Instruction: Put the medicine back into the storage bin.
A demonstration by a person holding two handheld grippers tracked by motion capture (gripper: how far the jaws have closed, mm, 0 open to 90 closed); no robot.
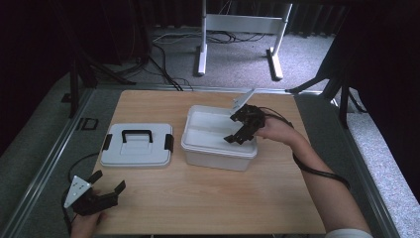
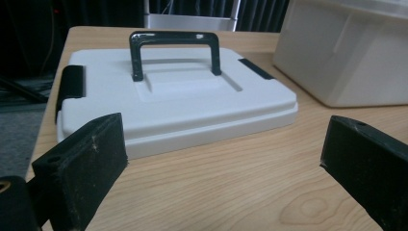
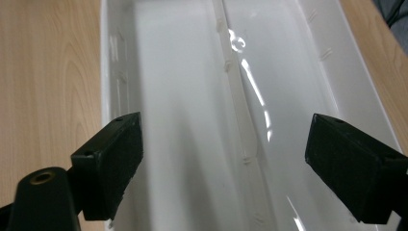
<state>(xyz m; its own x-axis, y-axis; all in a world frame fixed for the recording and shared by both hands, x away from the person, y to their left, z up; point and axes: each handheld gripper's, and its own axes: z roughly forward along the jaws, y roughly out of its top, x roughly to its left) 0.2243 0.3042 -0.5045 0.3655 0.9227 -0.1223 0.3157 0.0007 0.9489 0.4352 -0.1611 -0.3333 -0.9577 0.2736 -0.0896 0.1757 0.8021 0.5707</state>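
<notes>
A white plastic box (image 1: 218, 148) stands without its lid in the middle of the wooden table (image 1: 208, 198). Its white lid (image 1: 137, 145), with a black handle and black side clips, lies flat to the left of it. My right gripper (image 1: 231, 129) hovers over the box's right half, open, nothing between the jaws. The right gripper view looks down into the bare white inside of the box (image 3: 192, 96), which has a ridge running down its middle, with the right gripper (image 3: 226, 163) above it. My left gripper (image 1: 109, 180) rests open at the table's front left corner. The left gripper (image 2: 221, 159) faces the lid (image 2: 178, 96), with the box (image 2: 346, 53) at the right.
Bare wood lies between the left gripper and the lid and along the table's front. Behind the table, a white metal frame (image 1: 237, 29) stands on the grey carpet, with cables (image 1: 163, 59) trailing on the floor. A cable hangs from the right forearm.
</notes>
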